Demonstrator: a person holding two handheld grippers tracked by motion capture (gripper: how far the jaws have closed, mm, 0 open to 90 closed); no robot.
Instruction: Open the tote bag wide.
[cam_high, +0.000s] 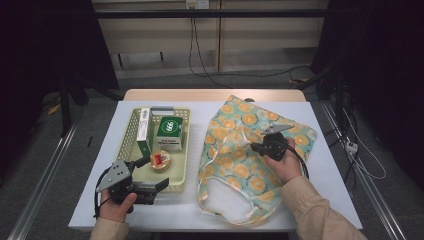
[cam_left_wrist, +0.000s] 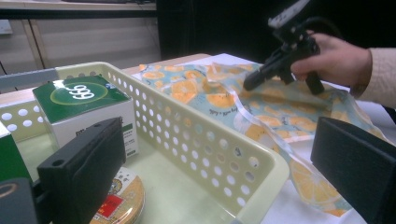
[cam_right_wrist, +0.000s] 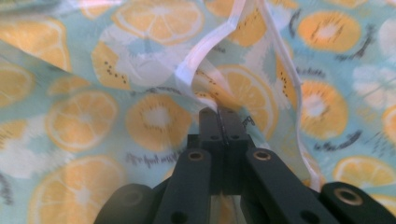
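Black jaws of the right gripper pinch the fruit-print bag fabric; lifting gently (avoiding slips) suits. Left gripper gapes beside the basket.

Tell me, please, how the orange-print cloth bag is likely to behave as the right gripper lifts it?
The cloth bag looks thin and wrinkled, so it will probably drape and sag. Pinched at one spot by the right gripper, it will likely hang unevenly. It seems light, so it may drag across the table.
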